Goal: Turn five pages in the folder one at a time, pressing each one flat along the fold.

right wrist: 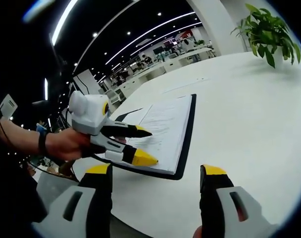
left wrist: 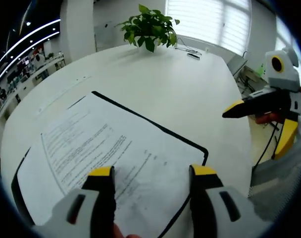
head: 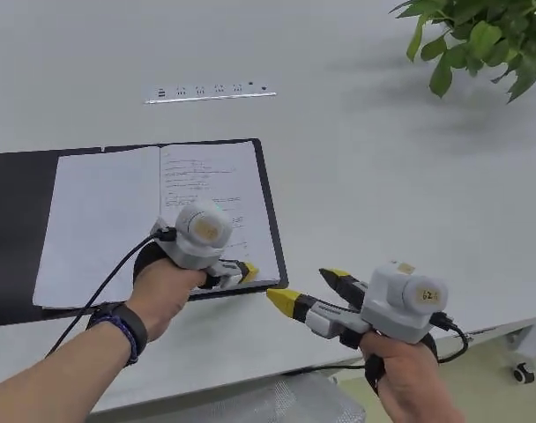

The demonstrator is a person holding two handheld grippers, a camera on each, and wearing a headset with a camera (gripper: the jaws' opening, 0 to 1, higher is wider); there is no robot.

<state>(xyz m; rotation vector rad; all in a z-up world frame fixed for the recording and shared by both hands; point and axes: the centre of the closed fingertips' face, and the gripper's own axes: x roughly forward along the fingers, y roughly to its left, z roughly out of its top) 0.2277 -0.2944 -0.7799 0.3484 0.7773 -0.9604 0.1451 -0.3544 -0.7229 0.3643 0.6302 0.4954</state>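
Print on the folder [head: 100, 220] is too small to read. The left gripper [head: 243, 271] hides part of its lower edge. The head view's edge crops the plant [head: 480, 40].

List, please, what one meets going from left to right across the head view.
The folder's black cover → blank page → printed page → right claw → plant. The left claw hangs over the printed page, so it has no clear place.

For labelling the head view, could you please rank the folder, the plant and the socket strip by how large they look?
1. folder
2. plant, cut off by the frame edge
3. socket strip, far from the camera, so true size unsure
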